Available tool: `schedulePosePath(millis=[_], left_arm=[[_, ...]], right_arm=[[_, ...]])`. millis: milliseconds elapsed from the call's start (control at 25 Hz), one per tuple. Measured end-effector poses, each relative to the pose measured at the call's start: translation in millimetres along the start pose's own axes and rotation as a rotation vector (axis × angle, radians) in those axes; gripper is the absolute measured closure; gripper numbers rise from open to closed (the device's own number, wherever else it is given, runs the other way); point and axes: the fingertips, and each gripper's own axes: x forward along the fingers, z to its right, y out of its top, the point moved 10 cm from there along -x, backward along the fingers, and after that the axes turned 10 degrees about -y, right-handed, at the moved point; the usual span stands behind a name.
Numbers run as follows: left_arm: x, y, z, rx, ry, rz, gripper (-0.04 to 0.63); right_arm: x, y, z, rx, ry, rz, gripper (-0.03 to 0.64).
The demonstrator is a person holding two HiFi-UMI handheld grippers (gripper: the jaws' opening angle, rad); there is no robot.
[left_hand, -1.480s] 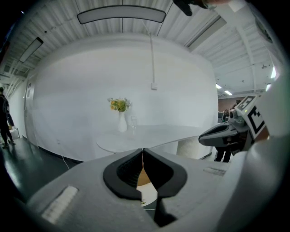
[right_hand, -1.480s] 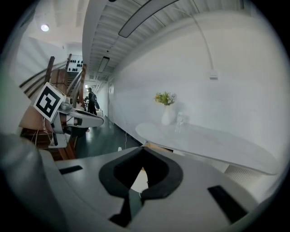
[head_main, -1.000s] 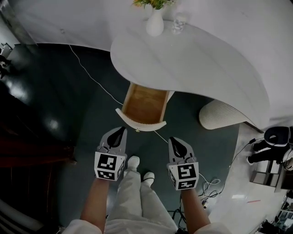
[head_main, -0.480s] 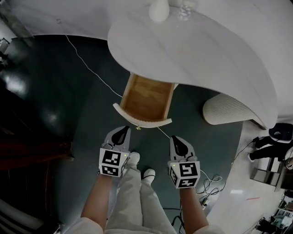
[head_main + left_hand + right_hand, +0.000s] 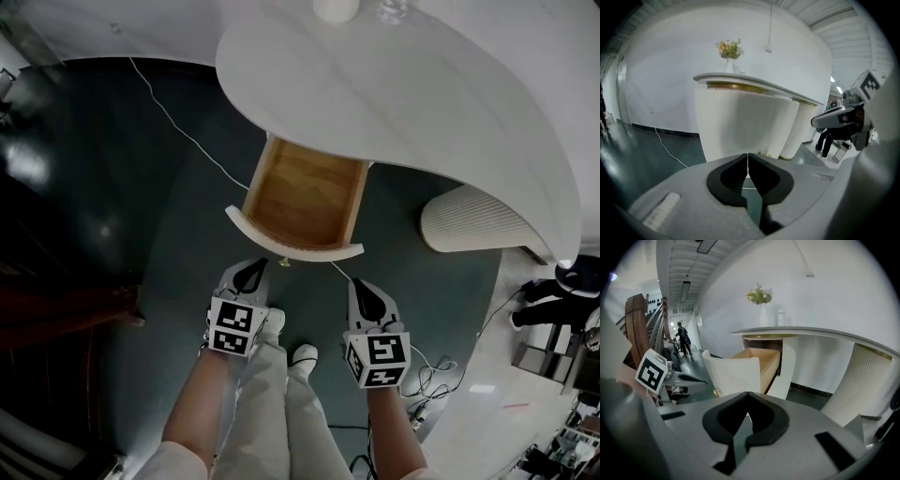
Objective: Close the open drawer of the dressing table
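The white dressing table [image 5: 412, 103] has its wooden drawer [image 5: 302, 199] pulled out, empty inside, with a curved white front [image 5: 292, 239]. In the right gripper view the drawer [image 5: 757, 363] shows open, its white front [image 5: 733, 373] ahead and slightly left. In the left gripper view that white front [image 5: 740, 122] fills the middle. My left gripper [image 5: 249, 275] is shut and hangs just short of the front's left part. My right gripper [image 5: 366, 296] is shut too, a little farther back on the right. Neither touches the drawer.
A ribbed white stool [image 5: 478, 221] stands right of the drawer under the table edge. A white cable [image 5: 183, 131] runs across the dark floor. A white vase [image 5: 336, 9] and a glass [image 5: 394, 9] stand on the tabletop. My shoes [image 5: 286, 342] are below the grippers.
The drawer and table have drawn nearer and lower in the head view. Both grippers stay shut, the left now closer to the drawer front.
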Motion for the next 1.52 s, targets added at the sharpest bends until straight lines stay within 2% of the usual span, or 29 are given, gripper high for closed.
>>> schedulePosePath(millis=[280, 480, 680, 1080, 1520], left_arm=[[28, -25, 1, 0.033, -0.034, -0.050, 0.577], [45, -36, -4, -0.004, -0.041, -0.070, 0.577], [56, -37, -14, -0.033, -0.046, -0.070, 0.577], [60, -37, -21, -0.015, -0.063, -0.042, 0.577], [79, -20, -38, 0.010, -0.098, -0.045, 0.577]], right_arm=[[13, -23, -7, -0.011, 0.013, -0.032, 0.621], [18, -27, -8, 0.004, 0.012, -0.041, 0.621], [24, -26, -9, 0.006, 0.011, -0.050, 0.621], [34, -24, -12, 0.010, 0.001, -0.064, 0.621], [54, -21, -15, 0.071, -0.044, -0.089, 0.621]])
